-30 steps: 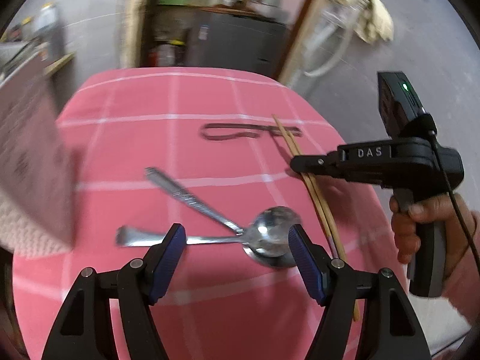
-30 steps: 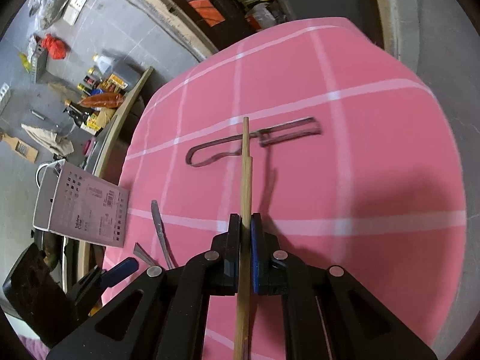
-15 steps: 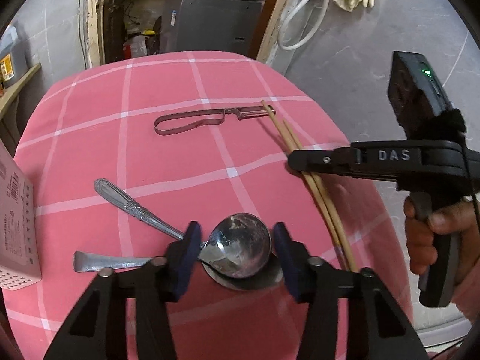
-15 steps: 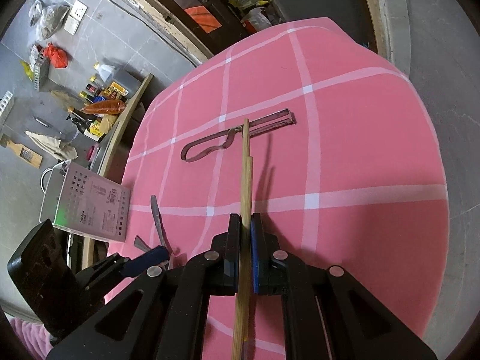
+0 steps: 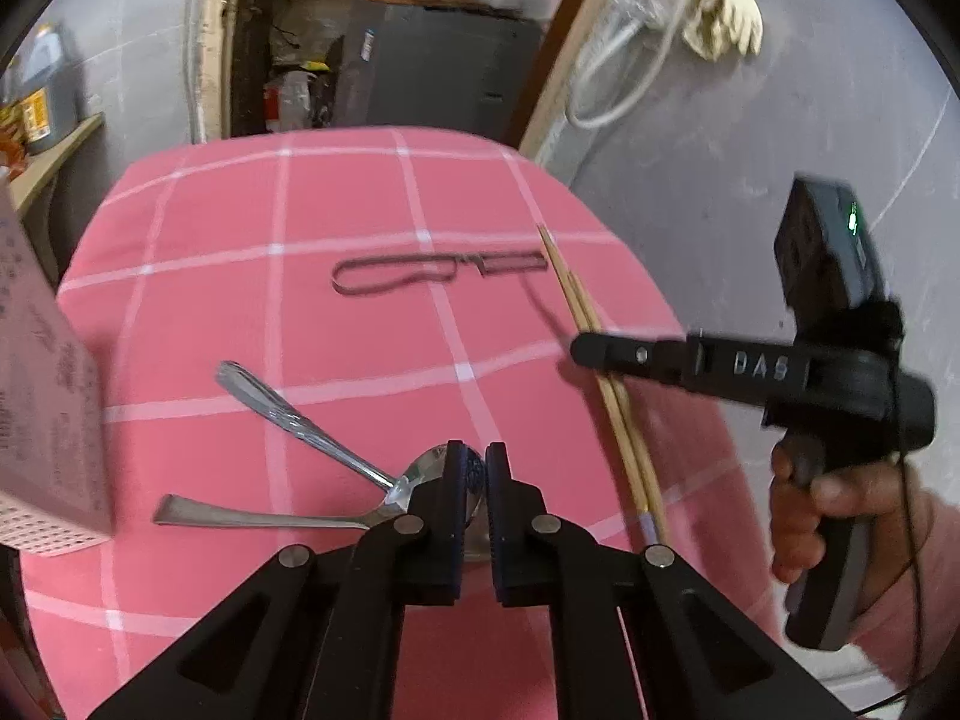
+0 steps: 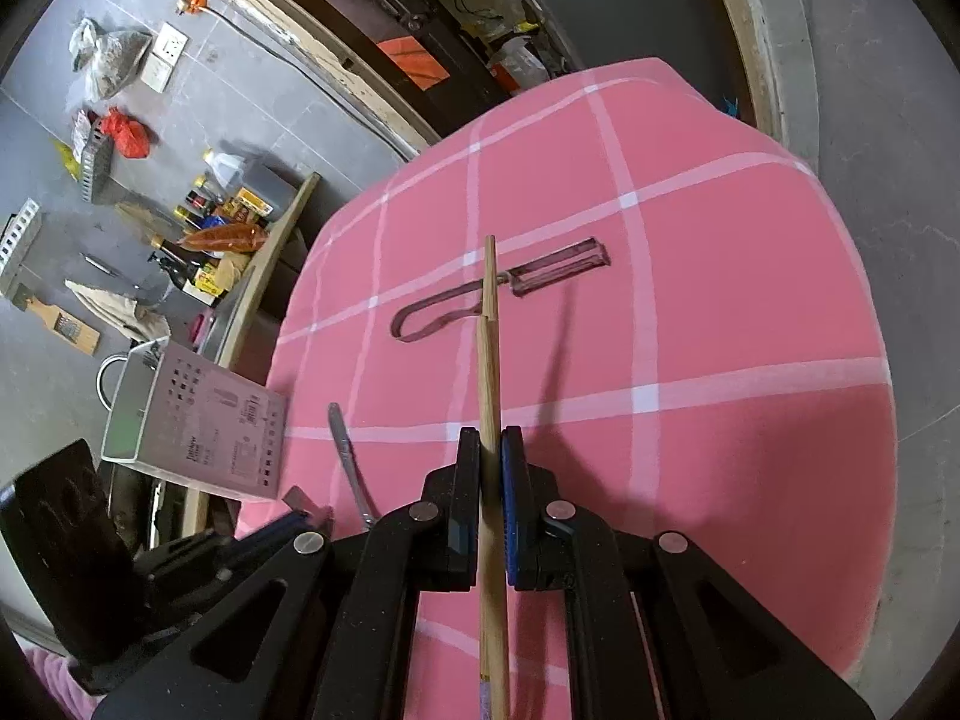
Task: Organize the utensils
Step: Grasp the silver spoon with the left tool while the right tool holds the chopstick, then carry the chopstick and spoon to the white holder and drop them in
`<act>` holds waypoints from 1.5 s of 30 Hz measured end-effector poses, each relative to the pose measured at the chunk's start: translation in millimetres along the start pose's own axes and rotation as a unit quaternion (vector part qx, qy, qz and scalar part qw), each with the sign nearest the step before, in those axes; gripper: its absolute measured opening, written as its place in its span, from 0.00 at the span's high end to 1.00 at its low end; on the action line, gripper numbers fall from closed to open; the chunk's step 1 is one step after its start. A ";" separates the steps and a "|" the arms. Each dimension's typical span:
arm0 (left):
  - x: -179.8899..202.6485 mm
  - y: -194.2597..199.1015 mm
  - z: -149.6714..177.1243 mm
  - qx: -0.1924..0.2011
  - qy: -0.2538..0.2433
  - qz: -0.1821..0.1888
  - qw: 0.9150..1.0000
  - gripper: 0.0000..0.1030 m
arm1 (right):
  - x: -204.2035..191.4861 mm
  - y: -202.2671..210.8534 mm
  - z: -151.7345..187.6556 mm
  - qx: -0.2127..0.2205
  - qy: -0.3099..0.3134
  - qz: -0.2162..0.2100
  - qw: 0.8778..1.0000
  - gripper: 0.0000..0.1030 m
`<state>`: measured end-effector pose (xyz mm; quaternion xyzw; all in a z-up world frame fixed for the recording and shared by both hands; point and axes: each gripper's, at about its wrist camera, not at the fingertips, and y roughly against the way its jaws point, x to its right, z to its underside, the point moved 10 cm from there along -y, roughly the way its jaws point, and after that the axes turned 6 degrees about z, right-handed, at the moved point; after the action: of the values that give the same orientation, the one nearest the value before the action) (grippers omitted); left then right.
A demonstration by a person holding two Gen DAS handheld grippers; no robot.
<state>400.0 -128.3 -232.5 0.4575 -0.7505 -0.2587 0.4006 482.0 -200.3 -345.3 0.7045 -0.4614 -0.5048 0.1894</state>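
Two spoons (image 5: 336,450) lay crossed near the peeler (image 5: 432,269). The left gripper (image 5: 474,474) had closed on one bowl; the right gripper (image 6: 492,450) clamped two chopsticks (image 6: 489,330).

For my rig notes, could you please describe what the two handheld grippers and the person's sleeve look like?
Both grippers, left gripper and right gripper, are black plastic with silver pivot pins and blue pads. The right one bears "DAS" lettering, a green light and a thin black cable. The sleeve is pink.

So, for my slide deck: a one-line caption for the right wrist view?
Right gripper clamps a pair of wooden chopsticks above the pink checked tablecloth, near a metal peeler.
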 end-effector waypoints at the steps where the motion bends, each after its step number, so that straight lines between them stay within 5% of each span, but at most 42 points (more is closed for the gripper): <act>1: -1.2 5.4 -1.7 0.005 0.003 0.002 1.000 0.94 | -1.8 0.9 0.6 0.001 0.001 0.000 1.000 0.94; 10: 4.1 6.6 13.1 -0.021 -0.024 0.026 0.999 0.94 | -4.0 6.6 12.0 0.006 -0.008 -0.001 1.000 0.94; 26: -7.1 -10.1 31.4 -0.037 -0.055 -0.034 0.997 0.93 | 10.3 14.9 20.6 0.009 -0.024 -0.002 1.000 0.94; 32: -7.7 -7.8 24.4 -0.015 -0.072 -0.057 0.996 0.62 | 11.1 14.2 18.6 0.009 -0.026 -0.004 1.000 0.94; 39: -14.1 -19.3 23.3 -0.026 -0.062 -0.067 0.995 0.62 | 11.6 13.9 18.3 0.008 -0.025 -0.004 1.000 0.94; 45: -20.6 -26.1 26.7 -0.047 -0.069 -0.100 0.991 0.92 | 9.5 13.0 17.0 0.006 -0.024 -0.006 1.000 0.94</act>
<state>395.5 -121.0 -274.3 0.4918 -0.7139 -0.3636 0.3408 461.6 -211.5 -348.0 0.6959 -0.4648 -0.5199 0.1714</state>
